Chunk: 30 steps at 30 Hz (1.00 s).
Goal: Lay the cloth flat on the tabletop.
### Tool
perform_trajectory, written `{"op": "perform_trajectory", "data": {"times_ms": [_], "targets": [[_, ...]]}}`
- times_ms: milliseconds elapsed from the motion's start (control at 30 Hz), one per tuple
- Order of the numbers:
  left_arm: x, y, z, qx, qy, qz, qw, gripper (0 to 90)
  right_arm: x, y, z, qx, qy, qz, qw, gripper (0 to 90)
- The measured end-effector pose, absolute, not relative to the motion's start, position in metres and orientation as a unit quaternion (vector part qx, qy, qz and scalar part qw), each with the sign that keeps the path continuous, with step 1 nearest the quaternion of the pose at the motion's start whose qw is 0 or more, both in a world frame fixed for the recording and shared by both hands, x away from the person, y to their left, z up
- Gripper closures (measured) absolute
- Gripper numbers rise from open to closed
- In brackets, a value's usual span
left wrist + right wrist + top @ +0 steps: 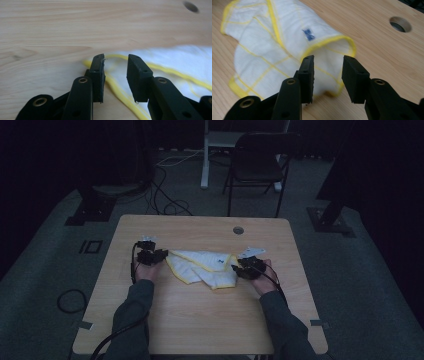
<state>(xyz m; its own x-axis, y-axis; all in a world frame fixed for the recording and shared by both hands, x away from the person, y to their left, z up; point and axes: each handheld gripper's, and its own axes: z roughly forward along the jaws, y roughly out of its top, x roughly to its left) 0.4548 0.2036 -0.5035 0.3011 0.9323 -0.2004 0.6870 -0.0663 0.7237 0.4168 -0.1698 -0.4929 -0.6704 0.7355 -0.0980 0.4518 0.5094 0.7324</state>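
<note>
High view is showing both grippers, left gripper [151, 256] and right gripper [246, 268], spreading released jaws around opposite edges of the crumpled white, yellow-bordered cloth [202, 266] lying mid-table, seemingly preparing to pinch it next.

The high view looks forward and down from above the person's side, taking in the whole table [200, 320] with the floor and a chair [257, 162] beyond it. The left gripper view rides low and close, looking along the left gripper [115, 72] across the tabletop at the yellow-edged cloth [175, 60]. The right gripper view sits just as near, aimed along the right gripper [328, 75] at the same cloth's other end. All three views share that cloth [202, 266] and the round hole [238, 230] in the table, seen too at [191, 7] and [400, 24].
</note>
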Motion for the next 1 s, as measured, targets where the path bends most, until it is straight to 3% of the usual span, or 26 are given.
{"op": "perform_trajectory", "data": {"times_ms": [533,867,933,1000], "targets": [[0.393,0.123,-0.519,0.805,0.435,0.125,0.384,71.7,0.419,-0.128,-0.501,0.293,0.861,0.362,0.202,70.4],[0.384,0.108,-0.531,0.832,0.405,0.126,0.359,67.0,0.436,-0.112,-0.522,0.292,0.884,0.310,0.195,58.9],[0.383,0.106,-0.533,0.835,0.401,0.133,0.352,66.9,0.439,-0.111,-0.526,0.292,0.887,0.298,0.197,62.6],[0.383,0.106,-0.534,0.835,0.402,0.138,0.348,69.0,0.441,-0.111,-0.527,0.296,0.887,0.298,0.193,72.9]]}}
